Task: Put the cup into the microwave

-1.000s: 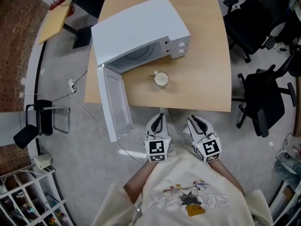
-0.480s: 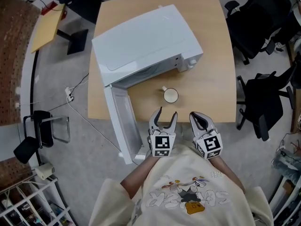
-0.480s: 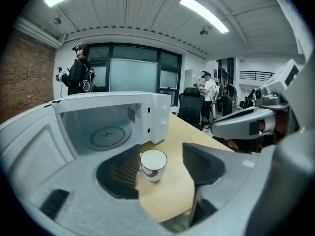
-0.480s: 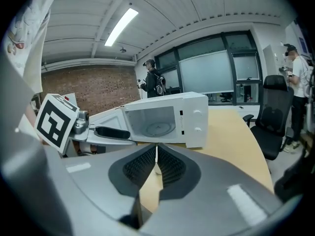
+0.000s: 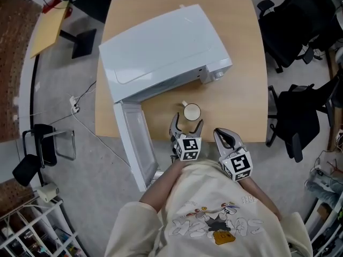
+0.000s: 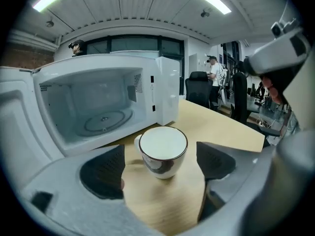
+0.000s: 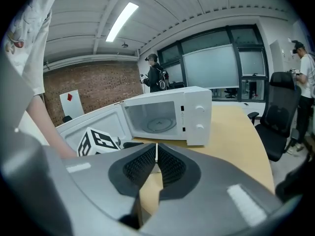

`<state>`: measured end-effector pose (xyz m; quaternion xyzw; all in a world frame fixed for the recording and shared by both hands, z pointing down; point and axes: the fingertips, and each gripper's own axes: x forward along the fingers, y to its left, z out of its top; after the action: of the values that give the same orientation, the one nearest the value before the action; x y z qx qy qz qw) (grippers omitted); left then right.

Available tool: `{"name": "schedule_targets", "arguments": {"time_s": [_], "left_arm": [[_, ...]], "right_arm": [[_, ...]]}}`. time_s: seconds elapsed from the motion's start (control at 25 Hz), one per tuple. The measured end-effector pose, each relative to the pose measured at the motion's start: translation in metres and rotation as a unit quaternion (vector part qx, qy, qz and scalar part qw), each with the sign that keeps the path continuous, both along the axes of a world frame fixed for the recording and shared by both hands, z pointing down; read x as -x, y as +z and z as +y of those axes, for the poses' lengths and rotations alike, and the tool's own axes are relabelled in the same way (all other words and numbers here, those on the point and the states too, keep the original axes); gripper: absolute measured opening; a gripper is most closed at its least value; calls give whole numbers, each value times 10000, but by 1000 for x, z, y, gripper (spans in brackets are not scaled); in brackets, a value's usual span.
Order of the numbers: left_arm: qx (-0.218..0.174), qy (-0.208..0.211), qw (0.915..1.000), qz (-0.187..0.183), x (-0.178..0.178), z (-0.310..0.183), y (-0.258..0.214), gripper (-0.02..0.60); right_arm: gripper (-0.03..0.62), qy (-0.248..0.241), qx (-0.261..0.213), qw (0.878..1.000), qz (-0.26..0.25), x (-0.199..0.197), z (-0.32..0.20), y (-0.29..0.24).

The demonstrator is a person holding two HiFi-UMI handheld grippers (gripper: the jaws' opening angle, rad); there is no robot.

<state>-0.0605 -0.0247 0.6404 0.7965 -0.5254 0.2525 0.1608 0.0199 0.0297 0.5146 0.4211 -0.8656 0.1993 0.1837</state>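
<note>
A white cup (image 5: pixel 192 112) (image 6: pixel 163 152) with a dark rim stands on the wooden table (image 5: pixel 236 106), just in front of the white microwave (image 5: pixel 161 50) (image 6: pixel 98 102) (image 7: pixel 167 114), whose door (image 5: pixel 134 143) hangs open toward me. My left gripper (image 5: pixel 186 127) (image 6: pixel 160 163) is at the table's near edge right behind the cup. Its jaws are opening wide, the cup sits just ahead between the fingertips, and neither pad touches it. My right gripper (image 5: pixel 226 139) (image 7: pixel 156 163) hovers beside it to the right, shut with nothing held.
Black office chairs (image 5: pixel 297 116) stand to the right of the table. A cable (image 5: pixel 91 130) runs over the floor at the left, near a wire rack (image 5: pixel 32 226). People stand at the far side of the room (image 7: pixel 156 77).
My left gripper has moved forward and down to the cup, and its jaws have gone from shut to wide. The right gripper moved up to the table edge, still shut.
</note>
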Motion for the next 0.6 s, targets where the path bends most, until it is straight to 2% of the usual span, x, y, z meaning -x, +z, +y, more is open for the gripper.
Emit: {"name": "schedule_targets", "arguments": {"time_s": [0.16,0.32,0.4,0.6], "left_arm": [[132,71,9998,-100,-12,-12,22,460],[86,-157,9998,-130,-11,-25,30,457],[-33,-119,9997,-214,-13,-31,27,397],[-14,91,9996,-250,-16,-32,28,394]], "right_arm": [[18,-53,97,9999,57,-1,2,3],[18,-22,222,9997,119,-9,4,9],[18,-1,248,9996,139,-13,2,10],[18,-54,169,9997,170,-18,-4,10]]}}
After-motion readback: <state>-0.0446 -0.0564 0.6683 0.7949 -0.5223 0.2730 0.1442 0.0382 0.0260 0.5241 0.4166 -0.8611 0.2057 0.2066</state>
